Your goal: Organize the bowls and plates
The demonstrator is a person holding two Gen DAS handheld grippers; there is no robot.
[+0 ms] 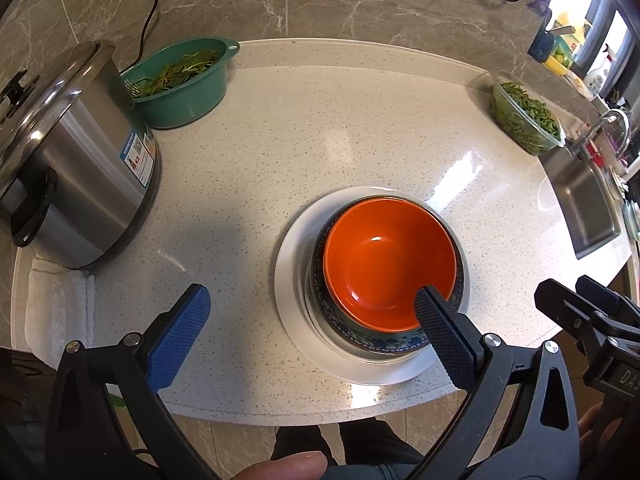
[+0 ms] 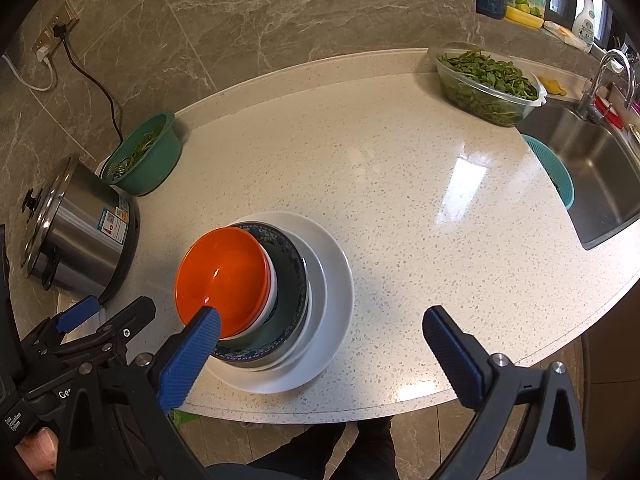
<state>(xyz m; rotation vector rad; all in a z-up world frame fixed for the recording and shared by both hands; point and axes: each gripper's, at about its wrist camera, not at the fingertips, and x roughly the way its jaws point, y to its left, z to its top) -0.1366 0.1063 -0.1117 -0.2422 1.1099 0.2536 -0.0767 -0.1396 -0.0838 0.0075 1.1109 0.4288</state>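
An orange bowl (image 1: 384, 256) (image 2: 224, 276) sits tilted on top of a stack near the counter's front edge. Under it are a dark blue patterned bowl (image 1: 360, 336) (image 2: 288, 276) and white plates (image 1: 292, 280) (image 2: 340, 276). My left gripper (image 1: 312, 320) is open; its right finger overlaps the orange bowl's near rim, and I cannot tell whether they touch. My right gripper (image 2: 320, 344) is open too, its left finger over that bowl's near edge. Each gripper shows in the other's view: the left gripper (image 2: 104, 314), the right gripper (image 1: 580, 296).
A steel pot with a lid (image 1: 68, 160) (image 2: 76, 232) stands at the left on a white towel (image 1: 56, 308). Behind it is a green basin of greens (image 1: 180, 80) (image 2: 144, 156). A clear tub of greens (image 1: 524, 116) (image 2: 488, 80), a sink (image 2: 592, 184) and a teal colander (image 2: 556, 176) are on the right.
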